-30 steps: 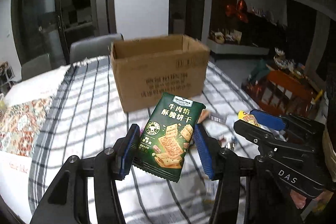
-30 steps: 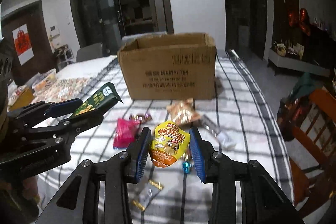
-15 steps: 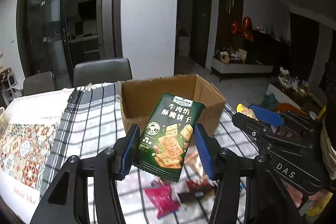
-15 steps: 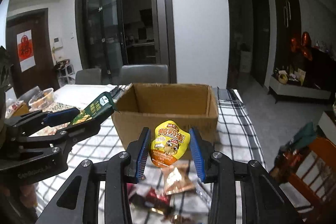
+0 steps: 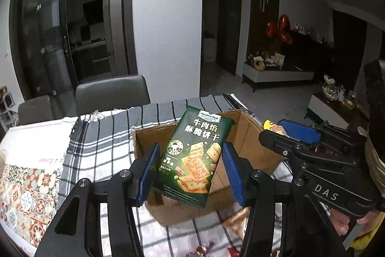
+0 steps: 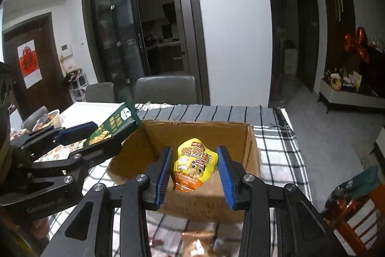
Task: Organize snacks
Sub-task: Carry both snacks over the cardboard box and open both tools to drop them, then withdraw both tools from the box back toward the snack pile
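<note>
My left gripper (image 5: 191, 172) is shut on a green cracker packet (image 5: 195, 155), held upright above the near wall of an open brown cardboard box (image 5: 245, 134). My right gripper (image 6: 195, 172) is shut on a yellow snack pouch (image 6: 195, 166), hanging over the box (image 6: 238, 134) opening. Each view shows the other gripper beside it: the right gripper (image 5: 286, 134) with the yellow pouch (image 5: 273, 128) at the right, the left gripper (image 6: 96, 134) with the green packet (image 6: 113, 124) at the left. The part of the box interior I can see holds nothing.
The box stands on a checked tablecloth (image 6: 279, 151). Loose wrapped snacks (image 5: 237, 223) lie on the cloth in front of the box. Grey chairs (image 6: 166, 88) stand behind the table, a patterned mat (image 5: 21, 187) lies at the left, a food bowl (image 6: 51, 118) at far left.
Both grippers have risen and moved forward with their packets, from low in front of the box to above its opening. The box now appears lower and its inside shows.
</note>
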Available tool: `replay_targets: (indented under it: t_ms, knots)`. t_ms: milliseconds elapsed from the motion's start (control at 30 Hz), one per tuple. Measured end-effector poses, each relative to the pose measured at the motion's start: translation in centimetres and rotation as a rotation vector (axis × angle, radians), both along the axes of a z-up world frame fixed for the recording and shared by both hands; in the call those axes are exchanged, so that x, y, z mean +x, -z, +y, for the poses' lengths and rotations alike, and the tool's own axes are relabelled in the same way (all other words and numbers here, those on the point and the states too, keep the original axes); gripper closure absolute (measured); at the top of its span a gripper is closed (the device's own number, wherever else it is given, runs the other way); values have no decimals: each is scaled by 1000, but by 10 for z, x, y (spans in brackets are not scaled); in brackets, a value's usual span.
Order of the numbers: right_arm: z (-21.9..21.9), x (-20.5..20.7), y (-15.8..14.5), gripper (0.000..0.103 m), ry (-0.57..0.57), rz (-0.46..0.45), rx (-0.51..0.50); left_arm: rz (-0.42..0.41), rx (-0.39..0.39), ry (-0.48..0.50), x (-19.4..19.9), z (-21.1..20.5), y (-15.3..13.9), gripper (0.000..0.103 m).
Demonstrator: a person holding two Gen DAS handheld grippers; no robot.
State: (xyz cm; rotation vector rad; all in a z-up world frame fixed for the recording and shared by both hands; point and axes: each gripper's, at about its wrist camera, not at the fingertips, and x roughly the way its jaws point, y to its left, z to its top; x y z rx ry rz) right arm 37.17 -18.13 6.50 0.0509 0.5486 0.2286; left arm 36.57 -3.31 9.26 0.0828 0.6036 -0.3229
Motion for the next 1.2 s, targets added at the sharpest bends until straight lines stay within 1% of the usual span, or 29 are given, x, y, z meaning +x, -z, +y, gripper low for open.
replay_targets:
  t_ms: [167,233,267,300,333,367,433,500,567,700,833,1033,1133,1200]
  knots:
    - [0,27,9,64,12,32,-21,46,-5,-23,32,-2,10,50]
    - [-1,35,13,64,14,44,-26,55,7,-31,39,-4,15,50]
    - [-2,37,16,63,17,50,-30,55,13,-36,42,-5,16,45]
    - [-1,38,17,59,14,55,-30,57,19,-40,44,-7,17,36]
    - [-1,39,19,54,16,63,-34,58,26,-40,45,-7,18,31]
    - [-2,39,21,45,28,62,-41,58,33,-33,45,-8,19,29]
    - [-5,37,22,43,44,52,-65,52,49,-44,41,-7,20,27]
    - [-7,32,23,43,46,52,-75,36,71,-57,33,-5,20,18]
    - [-11,25,21,43,49,44,-70,7,88,-63,23,-4,19,18]
    - [-14,5,19,43,44,29,-57,-38,125,-116,-6,-3,16,18]
    - [-13,-15,21,43,31,48,-23,-35,115,-138,-30,2,12,18]
    - [-7,-51,22,43,8,24,-29,-82,149,-129,-72,6,8,18]
    - [-1,-69,21,43,-15,17,-28,-92,149,-120,-88,8,7,18]
    - [3,-79,20,43,-28,12,-33,-92,135,-119,-98,12,6,18]
